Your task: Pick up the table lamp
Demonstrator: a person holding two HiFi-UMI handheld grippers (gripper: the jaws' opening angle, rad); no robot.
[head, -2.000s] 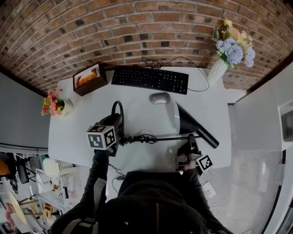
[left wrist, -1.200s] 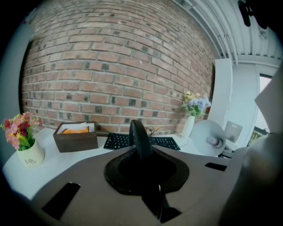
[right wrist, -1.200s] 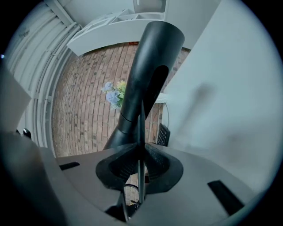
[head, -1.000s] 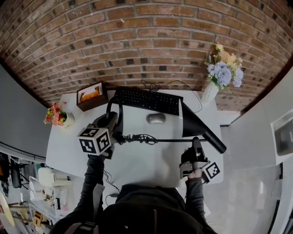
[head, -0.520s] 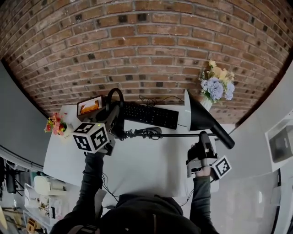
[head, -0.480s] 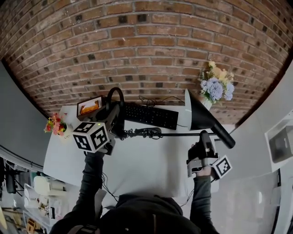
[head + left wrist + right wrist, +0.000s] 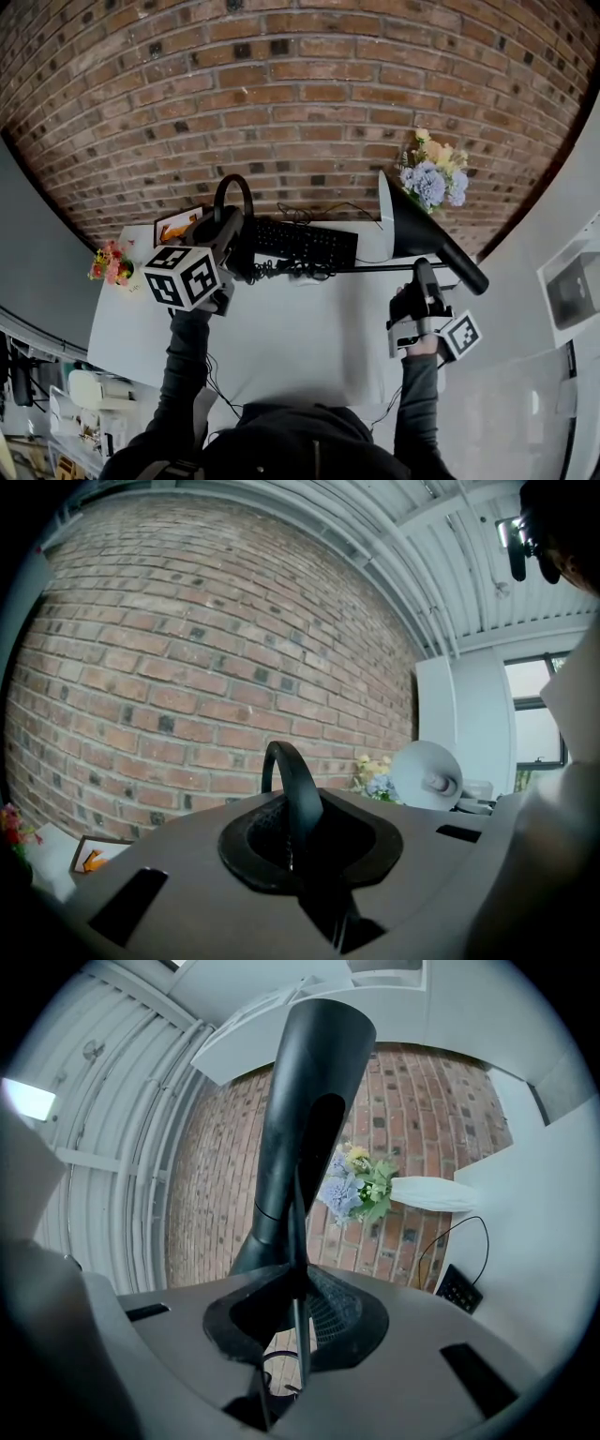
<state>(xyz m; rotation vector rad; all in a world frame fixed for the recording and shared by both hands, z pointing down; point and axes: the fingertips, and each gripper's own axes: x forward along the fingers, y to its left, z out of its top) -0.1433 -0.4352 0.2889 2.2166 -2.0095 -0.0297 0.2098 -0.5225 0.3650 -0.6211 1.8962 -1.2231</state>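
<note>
Above the white desk (image 7: 281,347), the table lamp (image 7: 412,232) hangs level in mid-air, with the left gripper (image 7: 234,246) clamped on its ring-shaped base (image 7: 218,192) and the right gripper (image 7: 424,279) pinching its thin rod (image 7: 375,269).

Soft, even light; heavy fisheye curving, dark corners.
</note>
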